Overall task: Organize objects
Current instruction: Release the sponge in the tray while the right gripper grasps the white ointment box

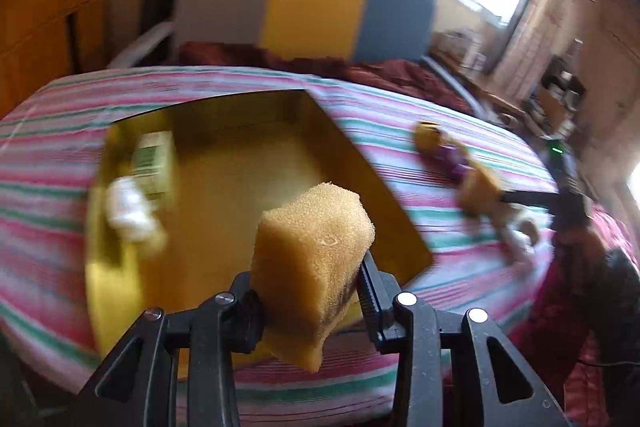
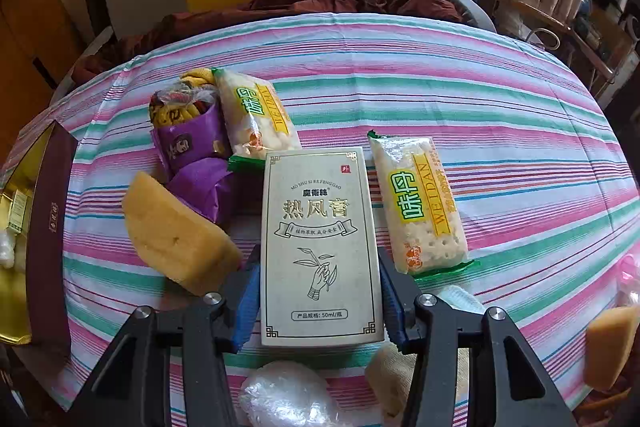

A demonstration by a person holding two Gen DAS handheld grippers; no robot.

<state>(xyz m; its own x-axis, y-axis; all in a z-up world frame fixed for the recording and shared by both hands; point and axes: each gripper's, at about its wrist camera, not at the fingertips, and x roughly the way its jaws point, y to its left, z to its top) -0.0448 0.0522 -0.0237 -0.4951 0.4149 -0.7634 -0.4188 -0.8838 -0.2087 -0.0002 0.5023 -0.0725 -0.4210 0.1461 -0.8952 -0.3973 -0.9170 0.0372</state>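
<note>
Left gripper (image 1: 310, 291) clamps a sponge (image 1: 310, 255), held upright between its fingers. Just beyond it: gold tray (image 1: 248, 187), small box (image 1: 154, 157) and white wad (image 1: 128, 209) at its far left. Right gripper (image 2: 318, 301) grips a carton (image 2: 320, 243) by its sides. Left of the carton: sponge wedge (image 2: 176, 237); right: cracker pack (image 2: 420, 205); farther left: second pack (image 2: 254, 115), purple wrapper (image 2: 192, 147).

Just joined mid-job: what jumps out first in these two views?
The left tongs clamp a yellow foam sponge block above the open gold-lined box. The right tongs flank a pale upright carton with Chinese print on the striped tablecloth, snack packets beside it.
</note>
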